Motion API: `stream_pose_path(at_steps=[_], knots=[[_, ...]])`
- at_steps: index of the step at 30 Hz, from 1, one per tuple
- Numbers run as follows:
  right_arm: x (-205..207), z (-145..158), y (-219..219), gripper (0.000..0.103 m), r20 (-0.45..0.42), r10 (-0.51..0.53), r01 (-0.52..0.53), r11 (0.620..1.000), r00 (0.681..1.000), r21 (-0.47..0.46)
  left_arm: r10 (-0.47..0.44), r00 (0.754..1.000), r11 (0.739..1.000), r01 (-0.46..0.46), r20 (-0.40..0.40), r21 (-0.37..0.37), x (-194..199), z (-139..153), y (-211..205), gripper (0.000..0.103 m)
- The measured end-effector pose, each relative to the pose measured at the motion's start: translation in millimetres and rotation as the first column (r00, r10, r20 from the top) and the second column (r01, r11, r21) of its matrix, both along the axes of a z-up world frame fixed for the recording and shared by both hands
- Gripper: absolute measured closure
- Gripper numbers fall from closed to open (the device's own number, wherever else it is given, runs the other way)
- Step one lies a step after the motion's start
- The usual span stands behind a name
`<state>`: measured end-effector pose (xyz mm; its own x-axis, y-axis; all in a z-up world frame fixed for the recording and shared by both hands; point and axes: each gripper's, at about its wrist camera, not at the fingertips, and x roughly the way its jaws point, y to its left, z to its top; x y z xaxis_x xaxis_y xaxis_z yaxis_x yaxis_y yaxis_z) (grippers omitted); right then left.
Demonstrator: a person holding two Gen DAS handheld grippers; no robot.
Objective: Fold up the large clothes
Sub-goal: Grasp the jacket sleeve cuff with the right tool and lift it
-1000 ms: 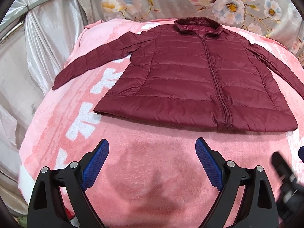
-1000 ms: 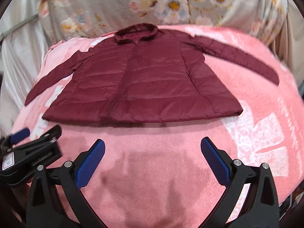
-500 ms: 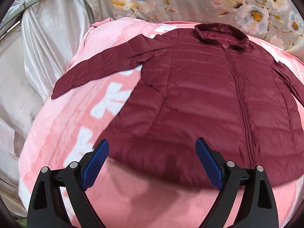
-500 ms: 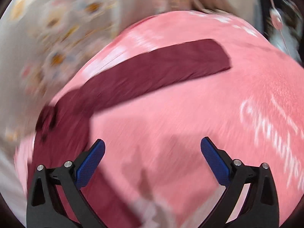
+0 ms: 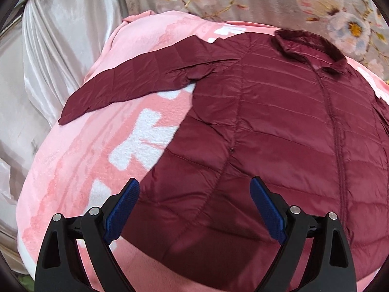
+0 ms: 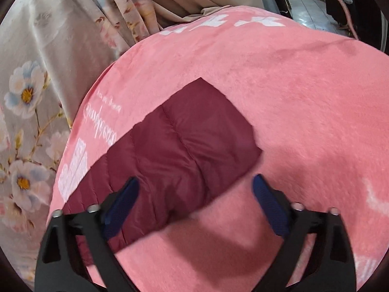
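A dark red quilted jacket [image 5: 279,126] lies flat and zipped, front up, on a pink blanket [image 5: 80,170]. Its collar [image 5: 308,46] points away and its left sleeve [image 5: 136,82] stretches out to the left. My left gripper [image 5: 194,209] is open and empty, just above the jacket's lower left body. In the right wrist view the other sleeve's cuff end [image 6: 194,141] lies on the blanket [image 6: 304,112]. My right gripper [image 6: 194,206] is open and empty, low over that sleeve, its left finger over the fabric.
Floral curtains [image 5: 255,2] hang behind the bed, with a silvery drape [image 5: 58,36] at the left. In the right wrist view the curtain [image 6: 36,73] is at the left and a tiled floor [image 6: 308,2] shows beyond the blanket's far edge.
My left gripper moved forward from the bare blanket over the jacket's hem onto its lower left body. My right gripper swung right and closed in on the right sleeve's cuff end.
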<state>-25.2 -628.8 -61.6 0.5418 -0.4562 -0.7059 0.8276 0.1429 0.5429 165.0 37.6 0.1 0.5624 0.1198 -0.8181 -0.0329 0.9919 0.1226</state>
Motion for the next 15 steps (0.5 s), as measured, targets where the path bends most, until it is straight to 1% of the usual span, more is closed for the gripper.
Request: stream_pose_path(at_steps=[2, 3, 4, 6, 7, 8, 9, 10, 11, 12, 14, 15], knots=[[14, 3, -4, 0.053, 0.003, 0.026, -0.026, 1.0, 1.0, -0.009, 0.01, 1.0, 1.0, -0.01, 0.007, 0.008, 5, -2, 5, 0.013], [23, 7, -4, 0.075, -0.014, 0.046, -0.047, 0.999, 0.999, -0.016, 0.014, 1.0, 1.0, -0.014, 0.007, 0.009, 7, -2, 7, 0.013], [32, 13, -3, 0.092, -0.029, 0.065, -0.066, 0.997, 0.997, -0.029, 0.018, 1.0, 1.0, -0.018, 0.006, 0.008, 10, -2, 9, 0.013], [58, 44, 19, 0.096, -0.037, 0.161, -0.165, 0.977, 0.986, -0.137, 0.033, 0.999, 0.999, -0.033, 0.01, 0.002, 15, -1, 15, 0.013], [71, 62, 37, 0.097, -0.048, 0.21, -0.215, 0.956, 0.977, -0.2, 0.042, 0.999, 0.999, -0.042, 0.013, 0.003, 17, -1, 17, 0.013], [88, 86, 64, 0.097, -0.064, 0.284, -0.29, 0.915, 0.957, -0.282, 0.05, 0.999, 0.999, -0.05, 0.017, 0.0, 20, 0, 20, 0.013], [107, 110, 101, 0.098, -0.087, 0.376, -0.381, 0.851, 0.922, -0.361, 0.055, 0.998, 0.998, -0.055, 0.019, -0.006, 23, 1, 22, 0.013], [117, 120, 122, 0.098, -0.104, 0.426, -0.43, 0.81, 0.899, -0.399, 0.062, 0.998, 0.998, -0.061, 0.02, -0.012, 25, 2, 24, 0.013], [135, 135, 162, 0.098, -0.139, 0.512, -0.514, 0.728, 0.848, -0.453, 0.063, 0.998, 0.998, -0.063, 0.024, -0.024, 28, 4, 25, 0.014], [150, 143, 197, 0.098, -0.175, 0.585, -0.586, 0.65, 0.792, -0.484, 0.063, 0.998, 0.997, -0.062, 0.026, -0.034, 31, 6, 25, 0.014], [176, 146, 271, 0.098, -0.242, 0.704, -0.704, 0.492, 0.668, -0.511, 0.063, 0.998, 0.997, -0.061, 0.03, -0.052, 34, 8, 26, 0.014], [186, 143, 298, 0.098, -0.267, 0.739, -0.741, 0.436, 0.618, -0.51, 0.059, 0.998, 0.996, -0.057, 0.03, -0.064, 36, 9, 25, 0.014]])
